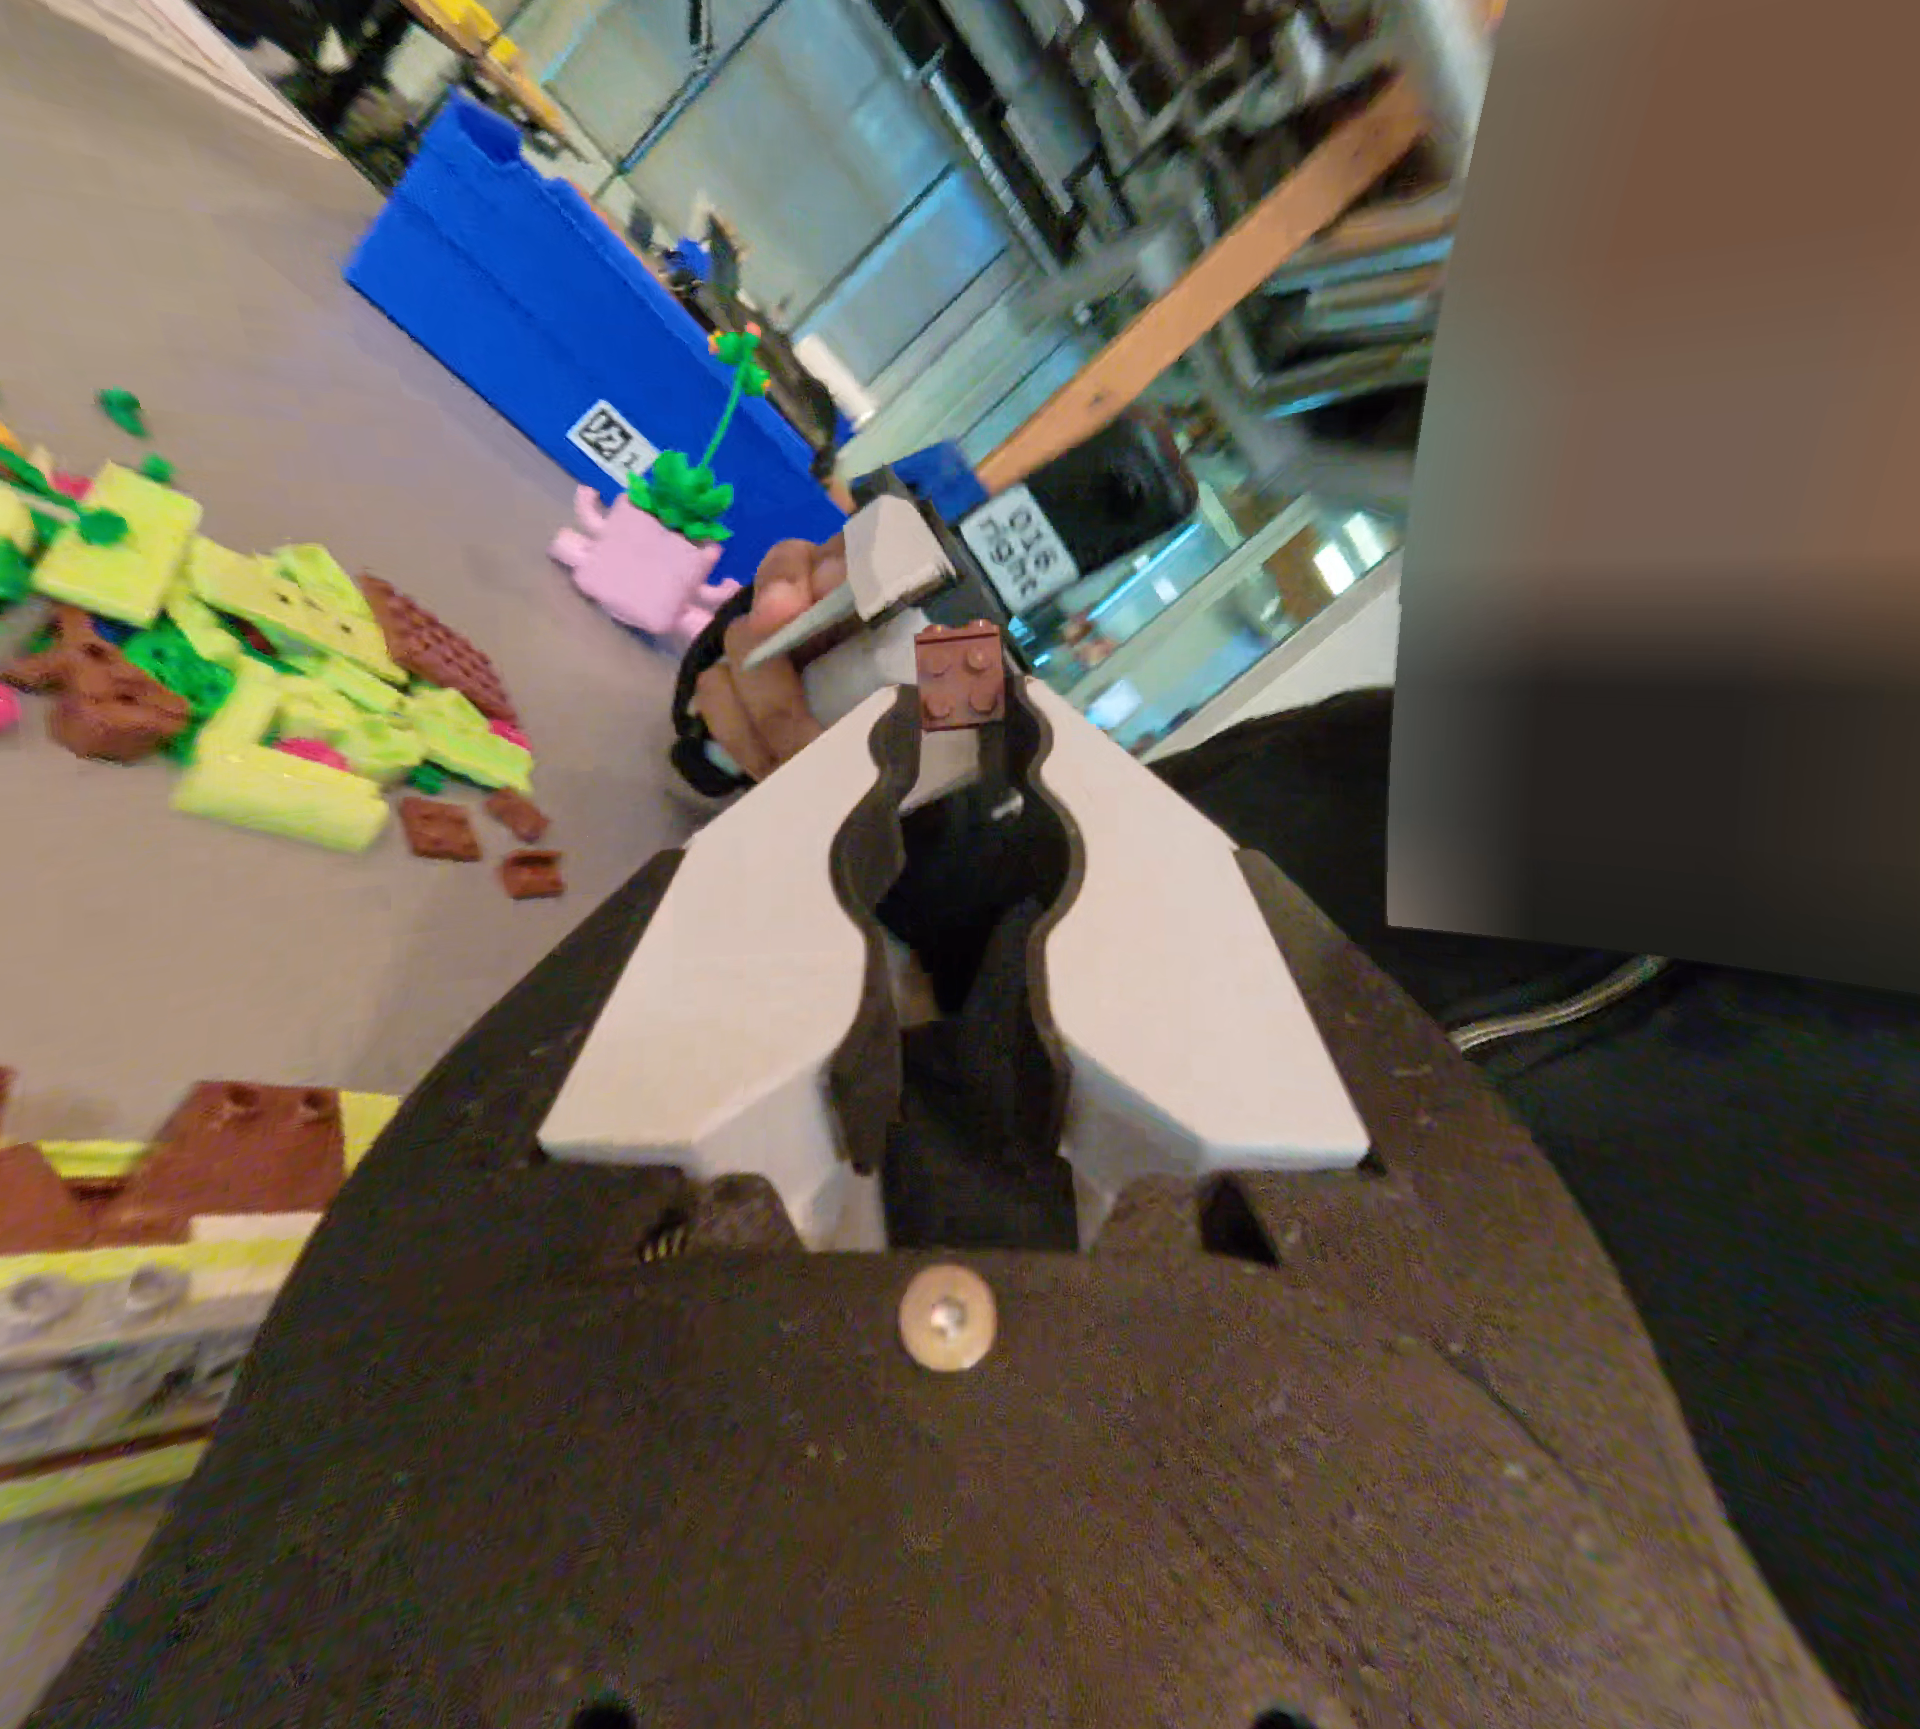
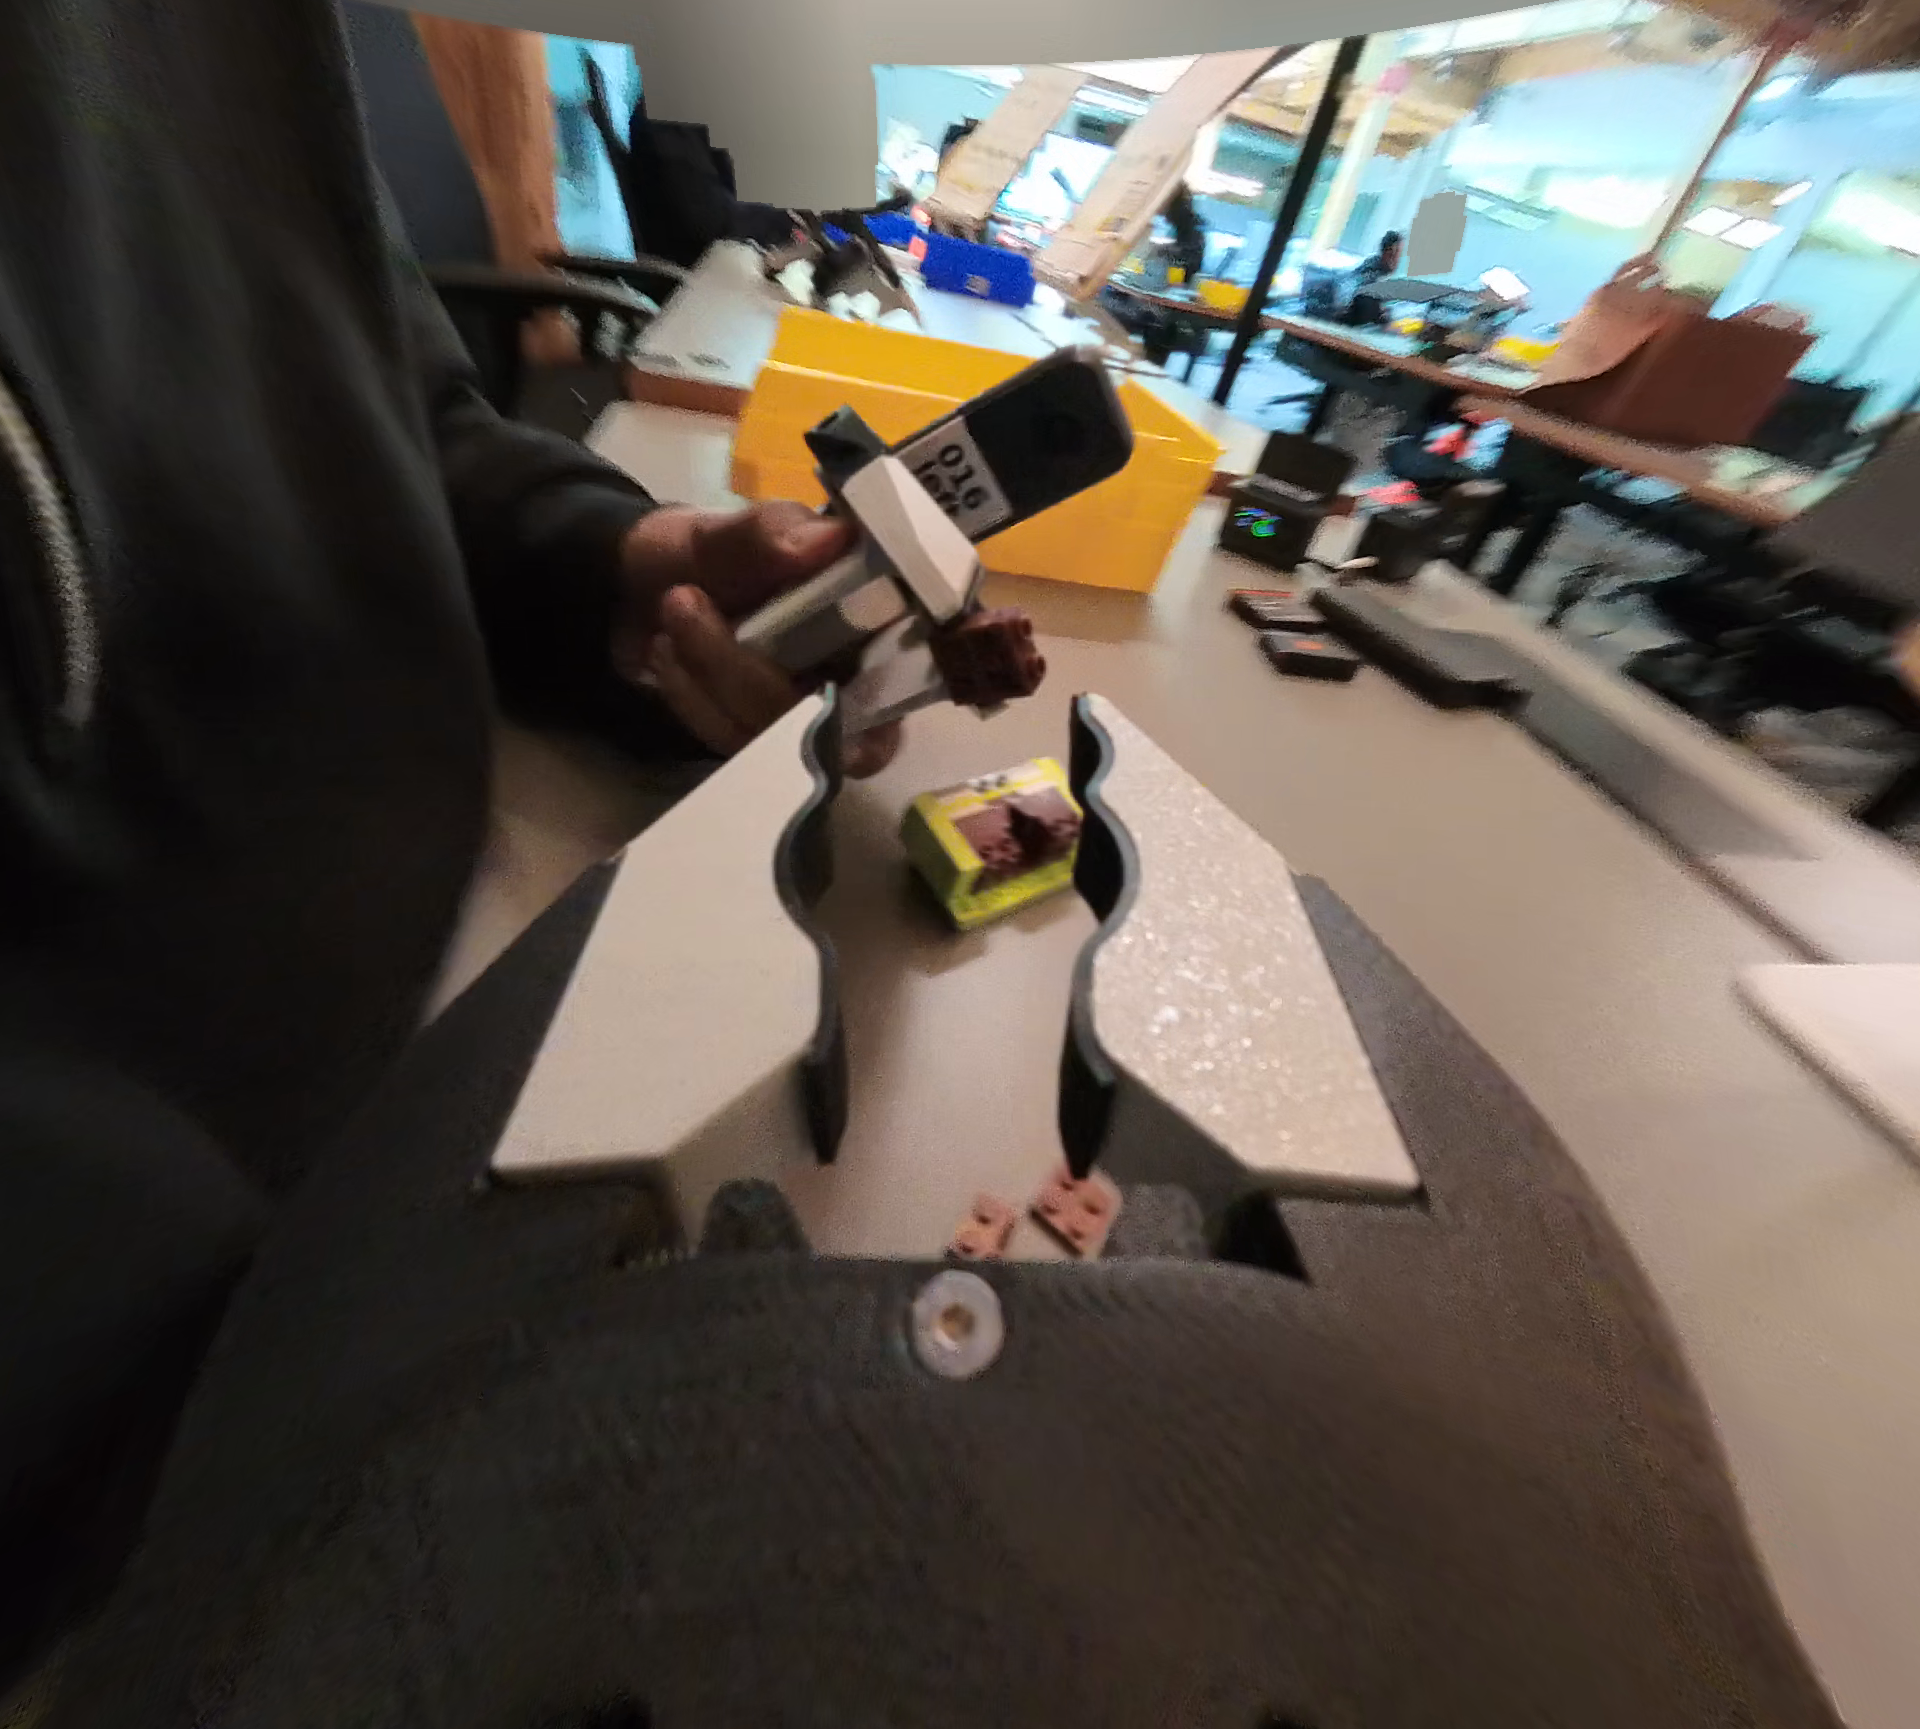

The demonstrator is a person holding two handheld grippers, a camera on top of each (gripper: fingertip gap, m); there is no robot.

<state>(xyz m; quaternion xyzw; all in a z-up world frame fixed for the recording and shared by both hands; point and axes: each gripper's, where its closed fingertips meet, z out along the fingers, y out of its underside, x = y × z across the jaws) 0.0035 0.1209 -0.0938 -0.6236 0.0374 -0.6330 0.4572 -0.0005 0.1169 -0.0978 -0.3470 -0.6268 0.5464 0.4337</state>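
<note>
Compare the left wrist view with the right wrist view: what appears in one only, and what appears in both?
Left wrist view only: a pile of lime and brown bricks, a pink pot with a green plant and a blue bin.

Right wrist view only: a yellow bin, and a small lime and brown block on the table beyond the open right gripper.

Both: the left gripper shut on a small brown brick, held above the table.
</note>
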